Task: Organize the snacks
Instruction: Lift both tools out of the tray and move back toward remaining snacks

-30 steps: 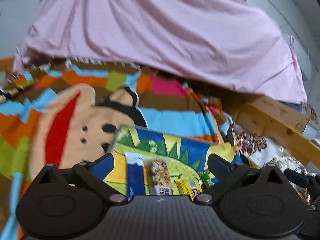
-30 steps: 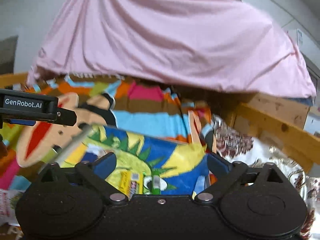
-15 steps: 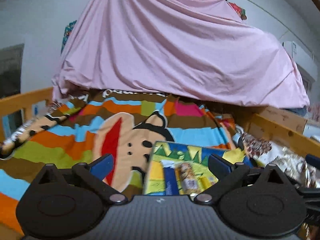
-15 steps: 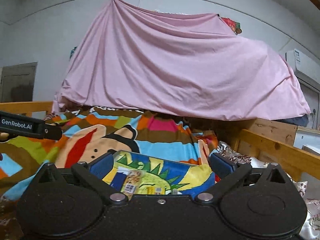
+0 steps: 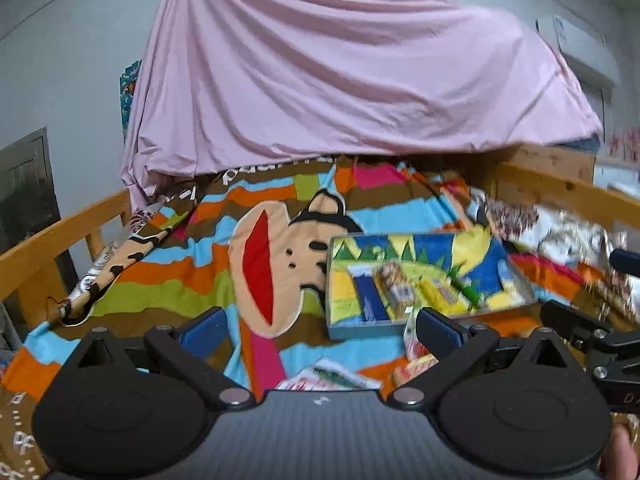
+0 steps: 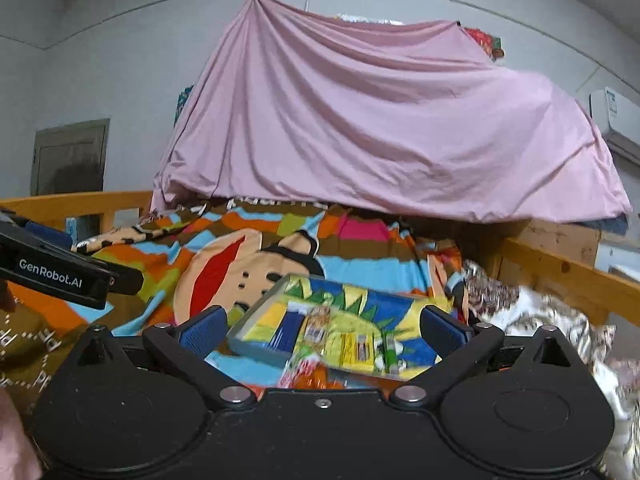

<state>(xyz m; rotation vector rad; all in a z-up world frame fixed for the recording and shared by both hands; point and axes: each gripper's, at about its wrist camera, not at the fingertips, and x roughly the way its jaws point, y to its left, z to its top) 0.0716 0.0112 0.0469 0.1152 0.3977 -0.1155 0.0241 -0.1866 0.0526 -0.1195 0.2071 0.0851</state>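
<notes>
Currently both claws, left claw (image 5: pixel 316 330) and right claw (image 6: pixel 320 330), are held spread and empty above the bed. Snacks (image 5: pixel 394 292) are seen inside the tray (image 5: pixel 520 280); loose packets (image 5: pixel 416 364) before the tray could be crushed or snagged in bedding.

1. Soft pink cloth sheet (image 5: pixel 352 76) hangs in matt folds over the far end of the bed.
2. Striped cartoon blanket (image 5: pixel 224 256) looks like matt woven cloth.
3. Bed rail (image 6: pixel 560 276) is bare, knotty wood.
4. Left gripper (image 5: pixel 320 328) is matt black plastic, with textured blue pads (image 5: pixel 202 330).
5. Snack packets (image 5: pixel 396 292) in the tray (image 5: pixel 332 320) appear glossy.
</notes>
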